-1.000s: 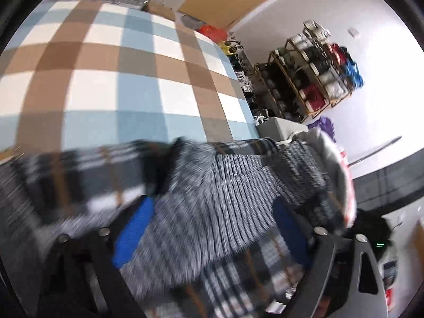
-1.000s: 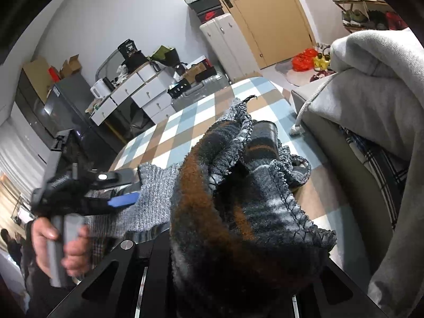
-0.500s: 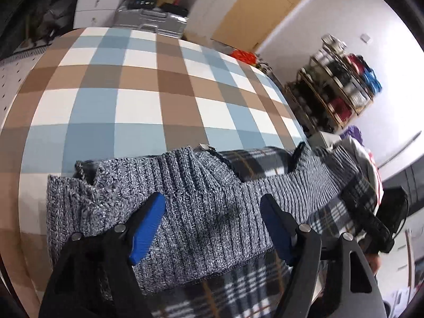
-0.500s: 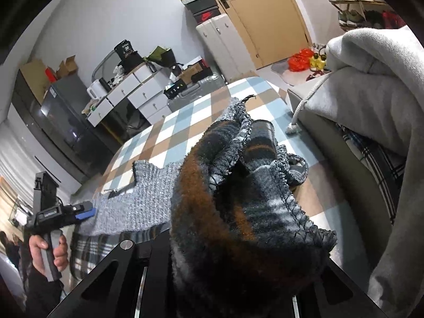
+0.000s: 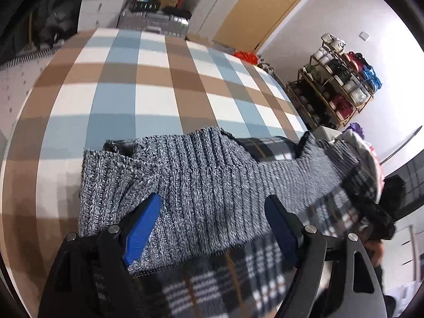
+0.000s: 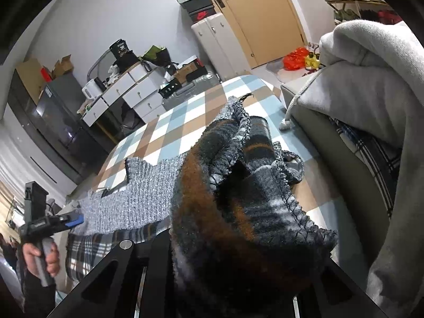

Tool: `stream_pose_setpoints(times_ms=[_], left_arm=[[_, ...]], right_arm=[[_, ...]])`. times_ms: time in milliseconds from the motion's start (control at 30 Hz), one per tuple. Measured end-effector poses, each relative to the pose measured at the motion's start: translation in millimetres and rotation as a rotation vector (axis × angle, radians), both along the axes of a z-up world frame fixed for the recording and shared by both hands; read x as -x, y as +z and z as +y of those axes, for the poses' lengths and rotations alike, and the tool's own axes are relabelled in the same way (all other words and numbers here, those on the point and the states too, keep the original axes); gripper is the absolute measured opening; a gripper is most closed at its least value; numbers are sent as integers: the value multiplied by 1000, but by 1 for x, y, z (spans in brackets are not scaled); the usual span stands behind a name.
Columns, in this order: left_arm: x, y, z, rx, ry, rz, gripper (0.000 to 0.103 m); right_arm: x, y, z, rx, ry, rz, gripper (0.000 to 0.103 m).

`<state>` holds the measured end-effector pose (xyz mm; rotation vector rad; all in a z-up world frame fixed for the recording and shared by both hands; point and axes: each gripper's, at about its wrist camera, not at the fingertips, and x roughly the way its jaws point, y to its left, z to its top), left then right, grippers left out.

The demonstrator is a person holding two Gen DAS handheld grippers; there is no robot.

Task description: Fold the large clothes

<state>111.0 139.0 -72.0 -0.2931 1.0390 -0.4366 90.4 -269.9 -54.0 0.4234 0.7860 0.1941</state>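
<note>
Lying stretched across the checked tablecloth [image 5: 148,98], the grey knit and plaid garment [image 5: 201,185] spans from the left gripper [image 5: 212,222] to the right gripper [image 6: 238,251]. Left wrist view: blue pads [image 5: 143,228] stand wide over the knit, jaws opening, fabric beneath them but not pinched. Right wrist view alone shows the narrow jaws clamping a bunched plaid end, a hand [image 6: 39,259] on the far gripper's handle, and a grey hoodie [image 6: 371,84] beside the cloth.
</note>
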Motion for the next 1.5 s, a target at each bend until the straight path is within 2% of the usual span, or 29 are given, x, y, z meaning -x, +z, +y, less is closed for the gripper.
stream_pose_setpoints(times_ms=[67,133,233,300,333,400,433,467,500,533,567,667,733,867,1000,1067,1133,1167,1367,1500], left_arm=[[0,4,-3,-21,27,-1,77],[6,16,-3,17,63,11,77],[22,32,-23,85,-12,-3,78],[28,34,-44,101,-80,-2,78],[30,34,-66,87,-134,0,78],[29,26,-93,31,-179,21,78],[28,16,-109,-22,-195,47,78],[25,-3,-129,-106,-212,98,77],[24,-16,-143,-199,-214,113,77],[24,-22,-151,-256,-211,86,83],[27,-24,-163,-306,-217,42,95],[28,-32,-184,-414,-192,31,100],[26,-33,-192,-435,-177,25,100],[22,-33,-204,-383,-199,24,100],[32,-35,-231,-371,-251,-6,100],[40,-36,-247,-343,-309,-17,100],[49,-36,-260,-358,-384,-43,100],[52,-36,-262,-376,-391,-56,100],[62,-27,-236,-385,-395,-122,100],[77,-7,-206,-497,-366,-260,100]], right_arm=[[0,0,0,2,1,-4,17],[1,1,1,5,-3,-6,17],[3,0,-1,-18,-15,-6,17],[2,0,-3,-39,-18,-7,17],[2,1,-3,-47,-20,-7,17],[3,2,-3,-53,-24,-9,17],[4,3,-3,-56,-27,-14,17],[5,5,-4,-59,-30,-21,17],[6,6,-6,-64,-38,-26,17],[8,6,-8,-83,-47,-28,17],[8,6,-9,-98,-52,-27,17],[7,8,-10,-107,-56,-28,16],[7,15,-7,-85,-58,-53,16],[16,38,-7,-2,-62,-153,15],[28,53,-21,45,-101,-193,15],[40,65,-29,65,-158,-214,15],[46,70,-31,84,-173,-226,15],[47,70,-31,94,-175,-226,15],[40,64,-26,129,-154,-223,15],[43,63,-23,138,-156,-225,16]])
